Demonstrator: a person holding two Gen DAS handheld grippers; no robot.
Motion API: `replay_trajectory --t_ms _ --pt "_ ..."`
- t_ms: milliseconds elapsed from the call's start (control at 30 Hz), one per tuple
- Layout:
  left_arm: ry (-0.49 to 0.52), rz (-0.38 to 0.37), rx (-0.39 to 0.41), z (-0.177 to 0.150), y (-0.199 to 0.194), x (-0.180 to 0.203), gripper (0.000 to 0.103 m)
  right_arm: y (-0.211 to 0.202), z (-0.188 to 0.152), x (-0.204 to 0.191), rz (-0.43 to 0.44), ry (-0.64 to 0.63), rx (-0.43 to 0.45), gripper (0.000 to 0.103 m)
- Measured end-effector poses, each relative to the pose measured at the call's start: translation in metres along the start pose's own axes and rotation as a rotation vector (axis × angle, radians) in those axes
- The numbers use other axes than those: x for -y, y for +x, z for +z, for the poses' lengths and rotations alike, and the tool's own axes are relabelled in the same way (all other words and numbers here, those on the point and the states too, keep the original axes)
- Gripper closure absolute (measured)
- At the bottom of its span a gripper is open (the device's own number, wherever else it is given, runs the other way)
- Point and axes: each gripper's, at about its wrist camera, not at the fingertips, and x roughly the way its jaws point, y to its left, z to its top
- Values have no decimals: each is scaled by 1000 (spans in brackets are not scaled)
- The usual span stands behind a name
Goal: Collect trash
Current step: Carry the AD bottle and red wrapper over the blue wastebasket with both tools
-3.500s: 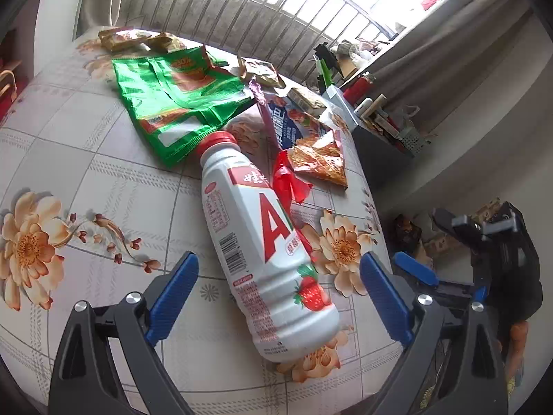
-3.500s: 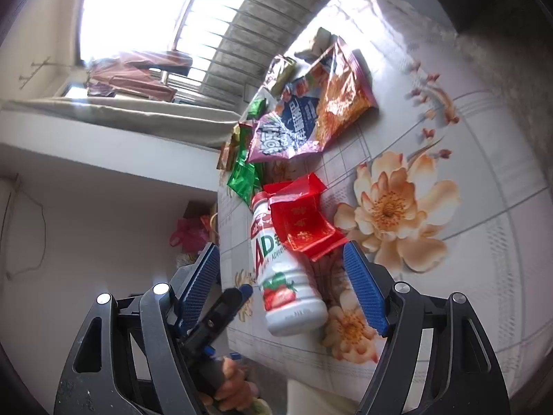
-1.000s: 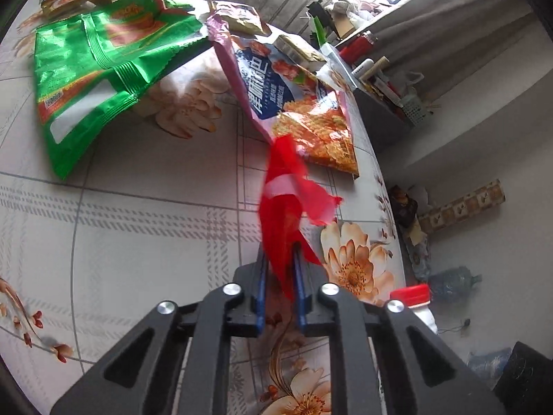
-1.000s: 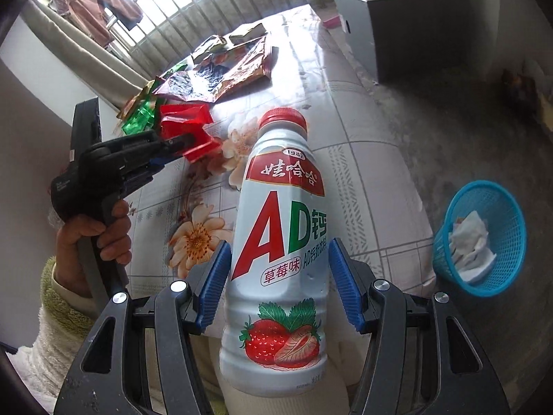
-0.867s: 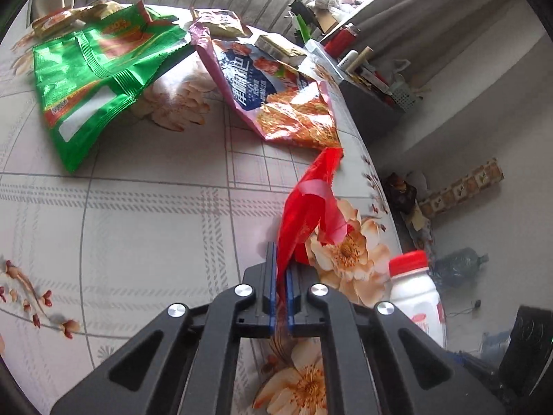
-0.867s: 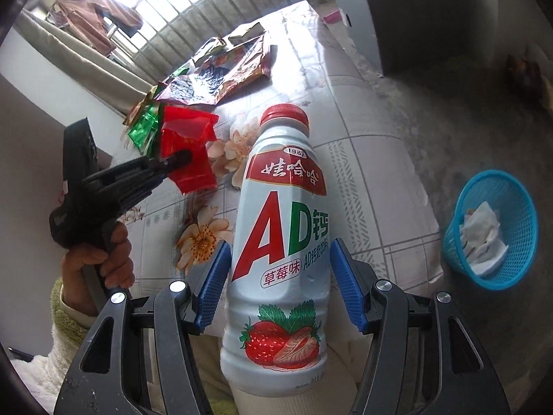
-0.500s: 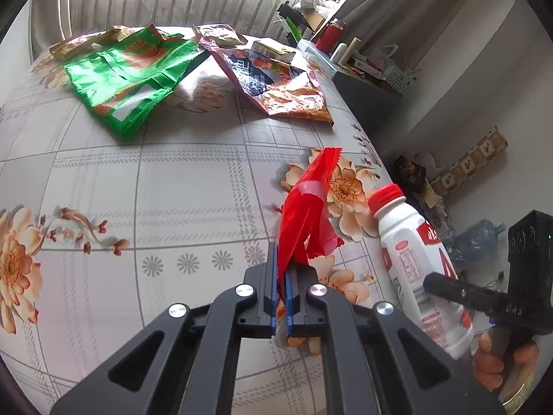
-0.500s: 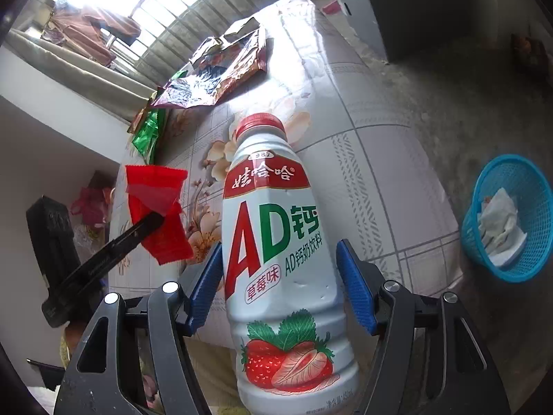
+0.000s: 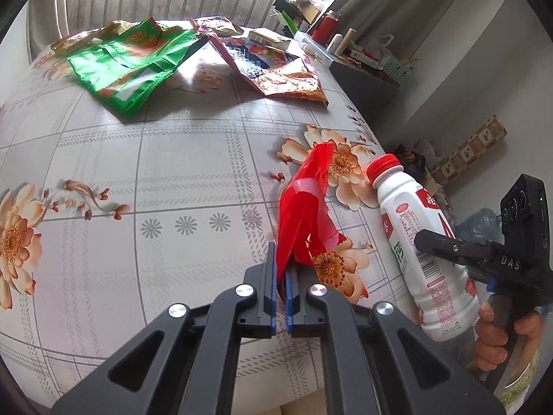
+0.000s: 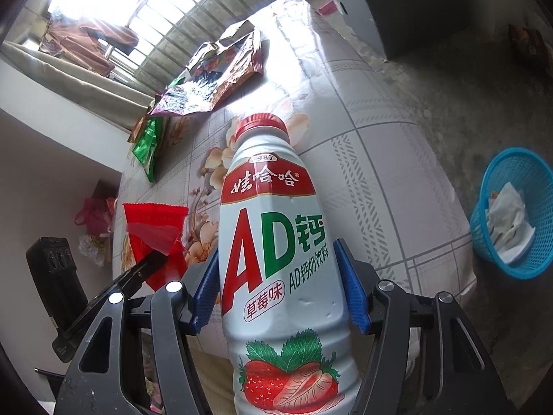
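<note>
Left tongs [image 9: 281, 276] clamped tight on the red wrapper [image 9: 306, 214], held up over the surface [image 9: 172, 159]. Right tongs [image 10: 276, 294] grip the milk bottle [image 10: 276, 242] round its body, jaws just eased in a touch, pads on the label. Both items are off the surface; blue basket [image 10: 528, 176] sits on the floor to the right, well apart. Risks: the bottle is slick and rounded, so a loose squeeze lets it slide out on the way over. The wrapper is light and floppy, may drift past the rim when dropped. More wrappers [image 9: 131, 62] remain behind.
</note>
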Motion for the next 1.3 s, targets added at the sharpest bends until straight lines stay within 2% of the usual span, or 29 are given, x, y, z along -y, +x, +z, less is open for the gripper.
replay_trajectory --t_ms 500,867,1100,1300 --pt "14 -17 27 2 -11 9 100 -21 -6 7 85 40 54 46" --pt "51 -62 55 5 -26 34 100 -51 -10 18 126 59 130 46" --pt "148 -131 25 12 -16 85 100 -96 -24 50 133 124 243 47" --pt "289 -204 -44 13 12 161 100 -129 -46 105 100 236 323 46"
